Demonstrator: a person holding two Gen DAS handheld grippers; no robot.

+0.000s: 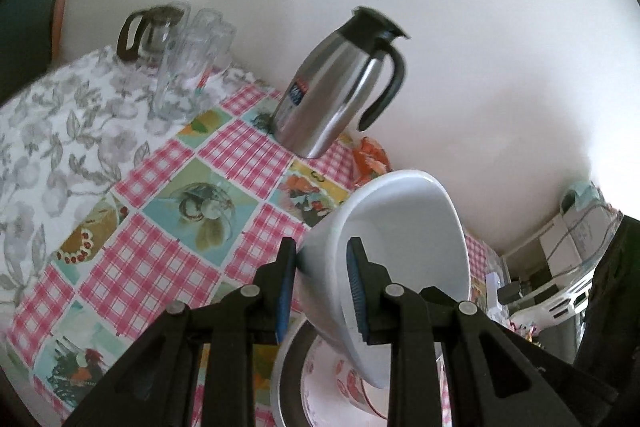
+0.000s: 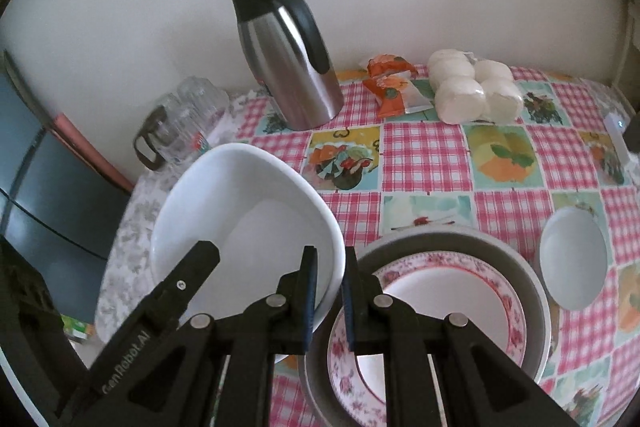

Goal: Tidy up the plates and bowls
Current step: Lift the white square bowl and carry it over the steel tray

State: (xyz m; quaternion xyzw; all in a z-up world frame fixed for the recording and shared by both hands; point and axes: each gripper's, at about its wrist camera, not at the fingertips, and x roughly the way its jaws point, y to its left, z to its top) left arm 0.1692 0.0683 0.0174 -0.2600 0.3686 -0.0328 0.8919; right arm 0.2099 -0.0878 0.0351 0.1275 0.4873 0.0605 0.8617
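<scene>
left gripper (image 1: 322, 287): pinching the wall of the big white bowl (image 1: 396, 251), one blue pad outside, one inside; the bowl sits lower centre of the left wrist view, tipped on its side

right gripper (image 2: 329, 291): pinched on the same bowl's rim (image 2: 244, 223), lower centre of the right wrist view; the jaws are nearly together with just the thin rim between them

big white bowl: held by both grippers, off the table, with its opening tilted toward the right wrist camera

floral plate (image 2: 436, 299): lower right of centre in the right wrist view, sitting inside a grey dish (image 2: 528, 291)

small white bowl (image 2: 572, 259): right edge of the right wrist view, on the checked tablecloth (image 2: 424, 155), apart from the grey dish

steel jug (image 2: 288, 55): upper centre, standing by the wall

glasses (image 1: 188, 67): upper left of the left wrist view, beside a glass pot (image 1: 148, 31)

snack packet (image 2: 394, 87) and bagged white rolls (image 2: 472, 91): top right, side by side
</scene>
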